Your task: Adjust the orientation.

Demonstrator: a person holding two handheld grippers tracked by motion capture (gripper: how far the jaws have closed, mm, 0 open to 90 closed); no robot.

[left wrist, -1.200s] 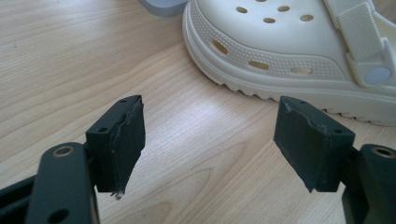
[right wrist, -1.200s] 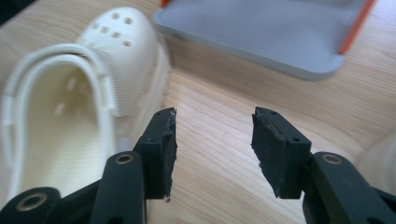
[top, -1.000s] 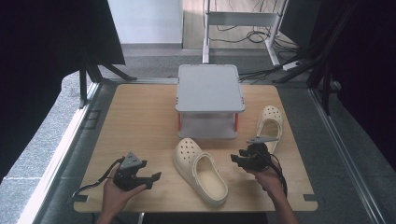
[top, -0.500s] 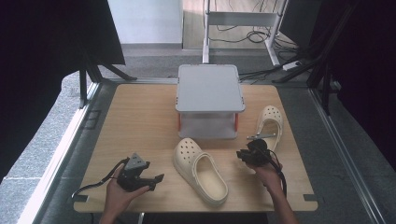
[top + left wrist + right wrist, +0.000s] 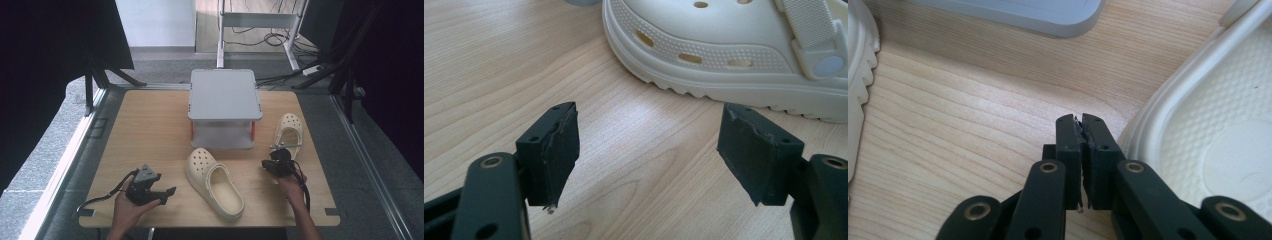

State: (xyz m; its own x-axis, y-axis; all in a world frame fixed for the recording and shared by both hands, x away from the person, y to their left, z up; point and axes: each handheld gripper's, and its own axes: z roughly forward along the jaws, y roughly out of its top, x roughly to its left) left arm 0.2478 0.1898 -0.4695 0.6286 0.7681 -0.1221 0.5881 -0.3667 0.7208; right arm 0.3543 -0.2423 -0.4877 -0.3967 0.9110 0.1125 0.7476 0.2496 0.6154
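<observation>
While two forearms reach in over the near edge of the pale wooden bench [image 5: 150,125], the high view sets everything around a grey flat-topped metal stand [image 5: 225,95] at the bench's middle. Just in front of that stand lies a cream perforated foam clog [image 5: 215,182], toe toward it; a second cream foam clog [image 5: 288,131] lies to the stand's right. The right hand-held gripper [image 5: 276,159] sits at the heel of that second clog, right of the stand's front corner, jaws having just been closing. The left hand-held gripper [image 5: 169,192] rests well in front and left of the stand, near the first clog.

From the left gripper view, the left hand-held gripper [image 5: 646,150] stands wide open with bare wood between its pads, the first clog's [image 5: 744,45] ribbed side just beyond.

From the right gripper view, the right hand-held gripper [image 5: 1082,119] is closed pad to pad, gripping nothing, its tips just beside the second clog's [image 5: 1218,135] rim, the stand's base [image 5: 1038,15] beyond.
</observation>
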